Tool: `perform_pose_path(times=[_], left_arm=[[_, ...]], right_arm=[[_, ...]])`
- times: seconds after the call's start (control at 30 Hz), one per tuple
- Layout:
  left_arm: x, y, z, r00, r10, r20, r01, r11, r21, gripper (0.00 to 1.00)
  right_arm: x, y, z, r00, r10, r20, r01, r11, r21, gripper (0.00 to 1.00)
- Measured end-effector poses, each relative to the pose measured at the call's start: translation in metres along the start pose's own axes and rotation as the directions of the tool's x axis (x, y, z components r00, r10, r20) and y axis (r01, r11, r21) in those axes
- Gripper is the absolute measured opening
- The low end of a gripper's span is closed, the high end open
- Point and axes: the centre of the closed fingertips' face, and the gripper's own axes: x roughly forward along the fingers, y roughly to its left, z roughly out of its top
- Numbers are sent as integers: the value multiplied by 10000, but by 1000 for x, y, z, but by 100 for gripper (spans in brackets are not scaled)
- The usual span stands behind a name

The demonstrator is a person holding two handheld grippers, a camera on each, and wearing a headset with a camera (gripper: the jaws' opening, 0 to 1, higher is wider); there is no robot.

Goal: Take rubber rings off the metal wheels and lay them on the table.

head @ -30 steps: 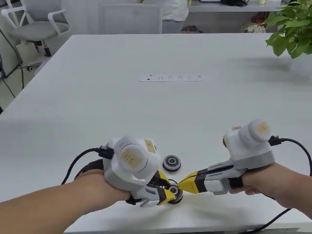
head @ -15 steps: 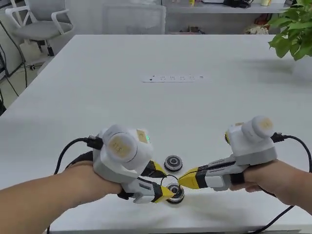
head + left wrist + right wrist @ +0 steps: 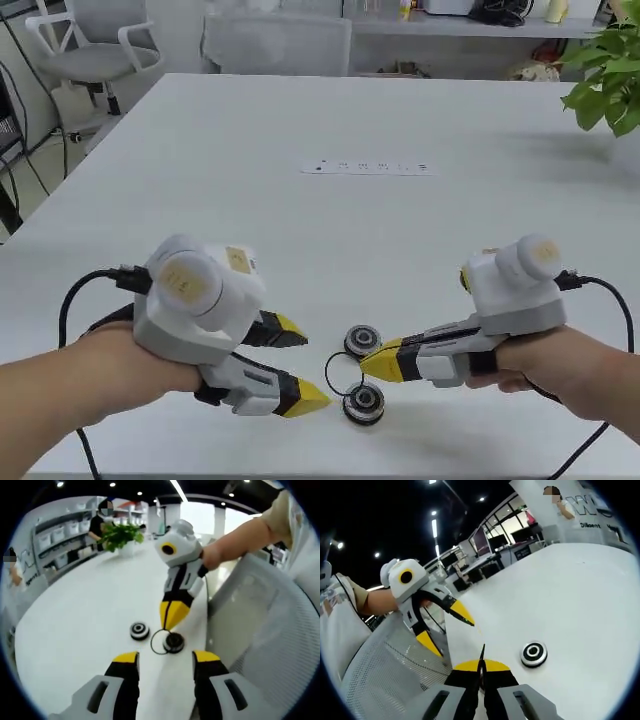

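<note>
Two small metal wheels lie near the table's front edge, the far wheel (image 3: 362, 340) (image 3: 139, 630) (image 3: 534, 653) and the near wheel (image 3: 363, 402) (image 3: 174, 643). A thin black rubber ring (image 3: 331, 372) (image 3: 158, 643) (image 3: 482, 661) hangs as a loose loop beside the near wheel. My right gripper (image 3: 366, 365) (image 3: 172, 623) (image 3: 481, 668) is shut on that ring's edge. My left gripper (image 3: 314, 366) (image 3: 166, 656) (image 3: 451, 634) stands open with nothing between its yellow fingertips, a little to the left of the wheels.
The white table (image 3: 300, 230) stretches far ahead, with a flush socket strip (image 3: 370, 167) in its middle. A potted plant (image 3: 610, 80) stands at the far right, an office chair (image 3: 95, 45) beyond the far left corner. The front edge lies just below the wheels.
My left gripper has opened, let go of the near wheel and drawn back to the left. The rubber ring now hangs free of the wheel from the right gripper.
</note>
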Motion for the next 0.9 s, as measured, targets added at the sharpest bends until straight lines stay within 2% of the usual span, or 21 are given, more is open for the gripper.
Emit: perform_pose_path(times=[0.2, 0.47, 0.9], left_arm=[[-14, 10, -5, 9995, 298, 94, -293, 9984, -483, 50], [-28, 21, -10, 9977, 614, 290, -589, 9951, -797, 54], [-35, 23, -16, 9962, 787, 385, -745, 9921, -1014, 60]], right_arm=[[9, 2, 8, 10000, 64, 4, -64, 10000, -58, 0], [23, 0, 13, 9999, 105, -45, -106, 9999, -52, 0], [49, -5, 10, 9983, -8, -588, 0, 9999, -147, 0]])
